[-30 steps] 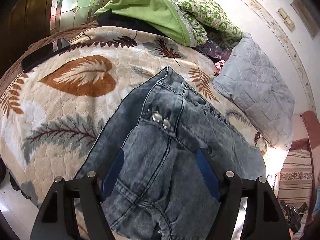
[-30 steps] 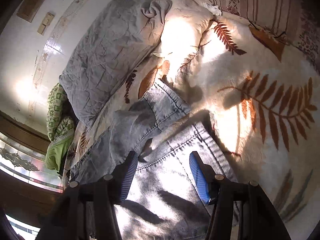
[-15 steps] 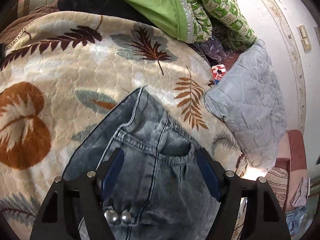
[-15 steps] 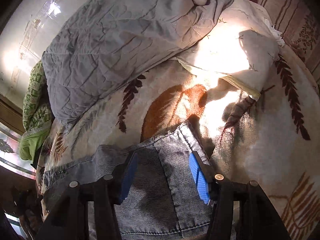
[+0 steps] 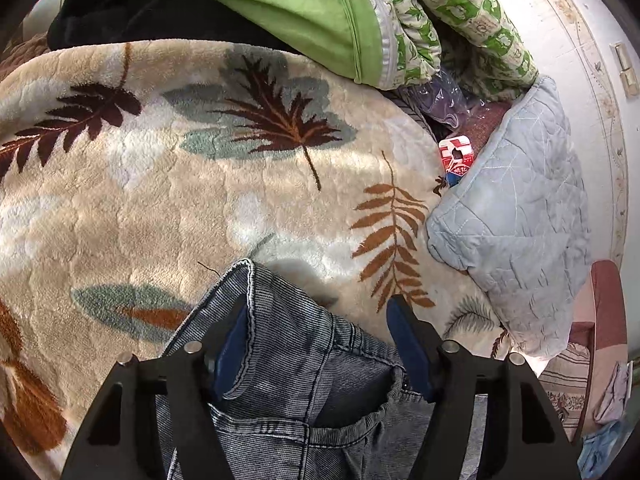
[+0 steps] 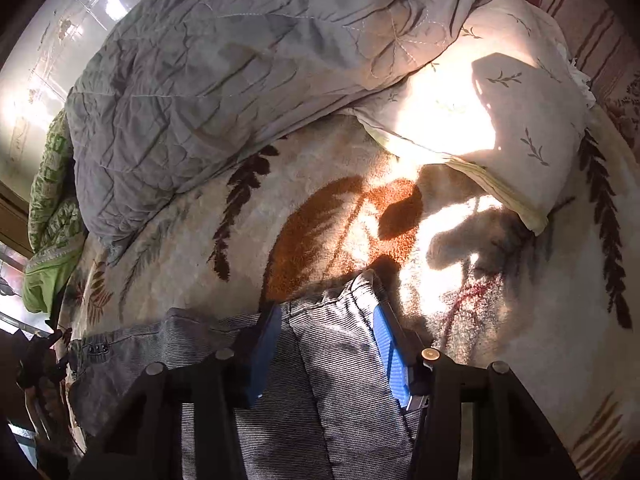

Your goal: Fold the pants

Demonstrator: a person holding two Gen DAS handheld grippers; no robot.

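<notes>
1. Closing, the left gripper (image 5: pixel 320 340) has the corner of the jeans (image 5: pixel 304 364) between its jaws; the pads do not press yet.
2. Closing too, the right gripper (image 6: pixel 326 344) has another corner between its jaws.
3. Beyond both jaws lies the leaf blanket (image 5: pixel 160 200).

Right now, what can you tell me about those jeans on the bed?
The jeans are washed grey-blue denim with pale stitched seams and a gathered pocket opening. They lie rumpled on a fleecy leaf-patterned blanket. One stitched edge sticks up between the fingers of the left gripper; another corner sits within the right gripper. Both grippers' jaws are closing around the cloth.
</notes>
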